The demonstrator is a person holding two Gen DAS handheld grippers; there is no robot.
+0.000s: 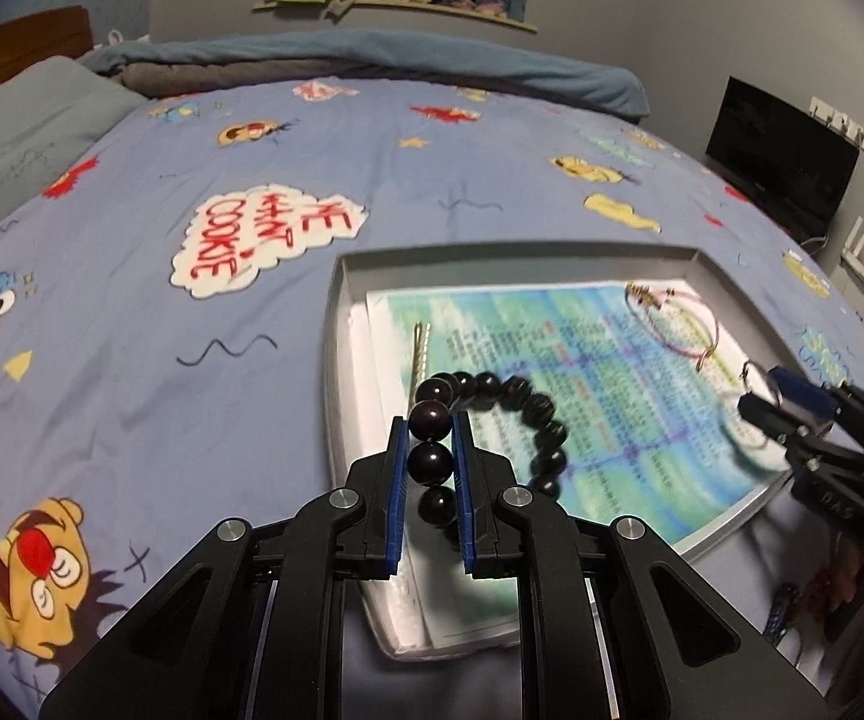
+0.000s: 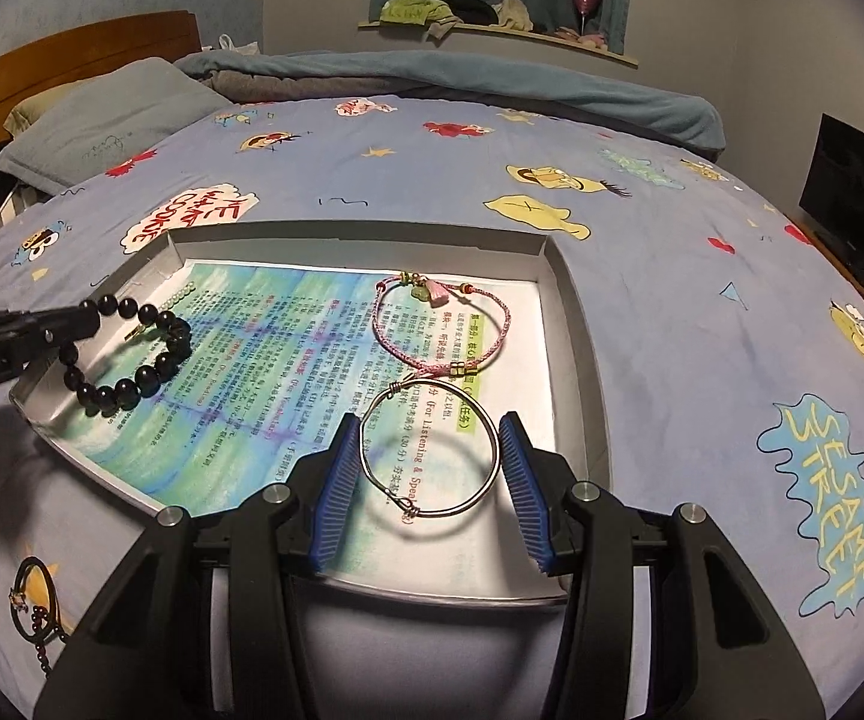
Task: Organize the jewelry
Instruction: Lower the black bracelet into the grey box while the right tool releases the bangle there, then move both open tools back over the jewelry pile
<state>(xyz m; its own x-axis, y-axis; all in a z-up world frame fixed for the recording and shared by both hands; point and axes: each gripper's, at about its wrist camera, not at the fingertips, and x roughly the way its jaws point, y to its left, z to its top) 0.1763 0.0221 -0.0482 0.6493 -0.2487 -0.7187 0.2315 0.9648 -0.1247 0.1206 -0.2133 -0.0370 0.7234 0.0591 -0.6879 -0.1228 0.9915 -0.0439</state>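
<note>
Left gripper: jaws pinch the dark bead bracelet at 1 side, 3 beads lined up between the blue pads; the rest of the loop hangs over the left part of the grey tray. From the right wrist view the same bracelet droops from the gripper tips, its lower beads at or near the printed sheet; contact cannot be told.

Right gripper: jaws spread wide, 1 pad on each side of the silver wire bangle. The bangle lies flat on the sheet; the left pad looks close to or touching its rim, the right pad just clear of it.

Count inside tray: 1 bead bracelet, 1 silver bangle, 1 pink braided bracelet with tassel, just beyond the bangle, and 1 pale green bead strand near the far-left corner, partly hidden behind the dark beads. 1 thin metal stick lies ahead of the left gripper.

Outside tray: 1 ring-and-small-bead piece on the cartoon bedsheet, near left. Pillow and folded blanket are far back, well apart from the tray.
</note>
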